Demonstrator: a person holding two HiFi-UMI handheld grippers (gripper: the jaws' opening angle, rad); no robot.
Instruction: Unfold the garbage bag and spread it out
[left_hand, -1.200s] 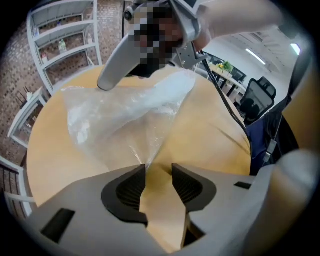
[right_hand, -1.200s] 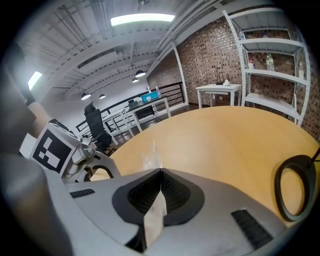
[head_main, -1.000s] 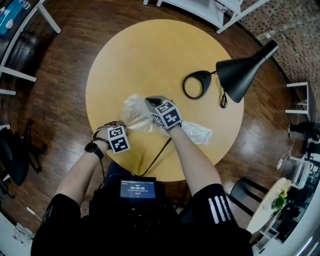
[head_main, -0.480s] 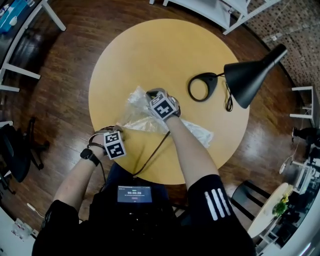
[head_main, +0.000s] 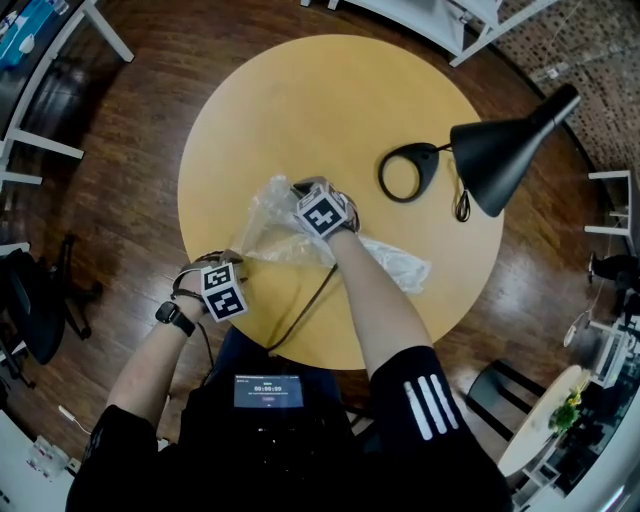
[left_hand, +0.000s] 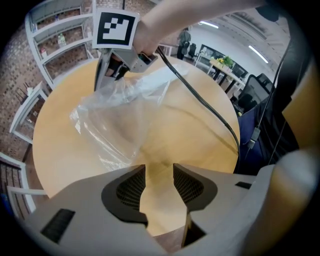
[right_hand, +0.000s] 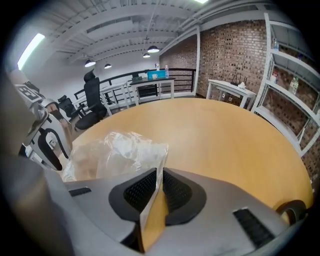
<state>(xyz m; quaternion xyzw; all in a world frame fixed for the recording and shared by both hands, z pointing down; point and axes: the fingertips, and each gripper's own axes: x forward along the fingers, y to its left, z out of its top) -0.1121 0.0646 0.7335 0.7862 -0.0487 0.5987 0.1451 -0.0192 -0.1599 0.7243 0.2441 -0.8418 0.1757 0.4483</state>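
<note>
At the head view's lower left, the left gripper (left_hand: 159, 170) is held with jaws wide apart and empty. The clear bag (head_main: 268, 218) lies crumpled mid-table (head_main: 330, 100). At centre, the right gripper (right_hand: 160, 175) has just been opening, the bag's edge between its barely parted jaws. Opposite edges should be pinched and drawn apart, low and evenly.

Thin, glossy clear-plastic garbage bag (head_main: 262, 218) on smooth matt pale-wood table (head_main: 320, 110); matt black lamp (head_main: 505, 150)
</note>
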